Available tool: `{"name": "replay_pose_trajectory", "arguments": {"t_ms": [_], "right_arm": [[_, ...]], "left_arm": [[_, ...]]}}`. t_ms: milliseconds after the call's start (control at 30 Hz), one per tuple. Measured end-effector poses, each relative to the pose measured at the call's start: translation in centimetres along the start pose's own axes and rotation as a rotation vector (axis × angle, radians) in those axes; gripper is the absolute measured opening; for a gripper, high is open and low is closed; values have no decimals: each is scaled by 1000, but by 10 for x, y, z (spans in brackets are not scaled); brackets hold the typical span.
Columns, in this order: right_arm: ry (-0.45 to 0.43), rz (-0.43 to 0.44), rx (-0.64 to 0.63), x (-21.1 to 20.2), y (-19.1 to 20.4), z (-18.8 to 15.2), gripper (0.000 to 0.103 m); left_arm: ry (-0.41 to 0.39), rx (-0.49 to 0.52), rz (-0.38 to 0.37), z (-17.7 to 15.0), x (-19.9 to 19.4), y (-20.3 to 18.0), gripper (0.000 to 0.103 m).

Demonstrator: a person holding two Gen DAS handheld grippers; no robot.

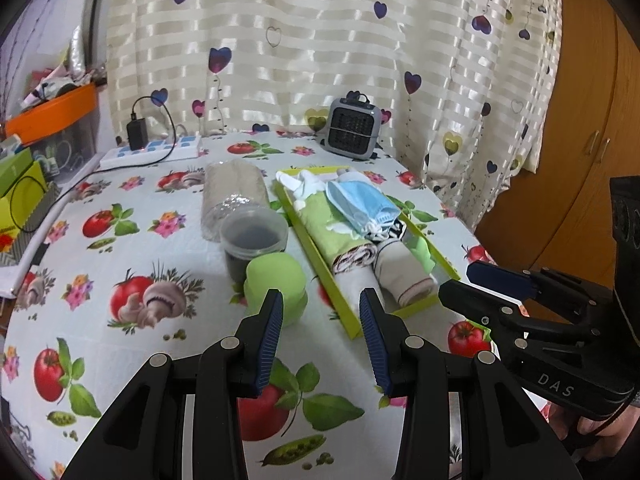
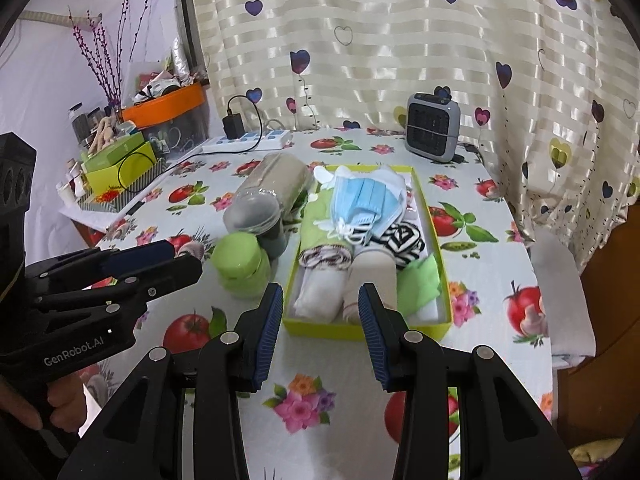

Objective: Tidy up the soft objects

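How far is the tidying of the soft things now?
Mostly done: masks, rolled cloths and a sock lie in the green tray. Both grippers, left and right, are open and empty. Jars stand beside the tray.

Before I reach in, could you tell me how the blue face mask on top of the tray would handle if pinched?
The blue face mask looks thin and pleated, so probably floppy and light. Its loose white ear loops may dangle or snag neighbouring rolled cloths.

free: tablecloth (image 2: 320,360) before tray (image 2: 360,330) | blocked: jars (image 2: 240,268) left of tray
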State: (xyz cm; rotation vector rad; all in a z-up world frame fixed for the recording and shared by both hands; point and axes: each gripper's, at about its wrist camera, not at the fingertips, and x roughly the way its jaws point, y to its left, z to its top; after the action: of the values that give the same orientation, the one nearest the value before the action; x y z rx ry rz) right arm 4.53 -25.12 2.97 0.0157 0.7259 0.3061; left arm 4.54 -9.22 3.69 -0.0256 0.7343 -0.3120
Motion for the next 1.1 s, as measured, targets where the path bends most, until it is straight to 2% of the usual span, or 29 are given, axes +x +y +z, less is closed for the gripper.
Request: {"name": "replay_pose_trajectory", "arguments": {"t_ms": [533, 1100], "right_arm": [[30, 3, -18, 8, 15, -14, 41], [65, 3, -7, 22, 12, -20, 41]], "left_arm": [[32, -22, 37, -17, 7, 15, 39], [70, -32, 33, -22, 20, 17, 39]]}}
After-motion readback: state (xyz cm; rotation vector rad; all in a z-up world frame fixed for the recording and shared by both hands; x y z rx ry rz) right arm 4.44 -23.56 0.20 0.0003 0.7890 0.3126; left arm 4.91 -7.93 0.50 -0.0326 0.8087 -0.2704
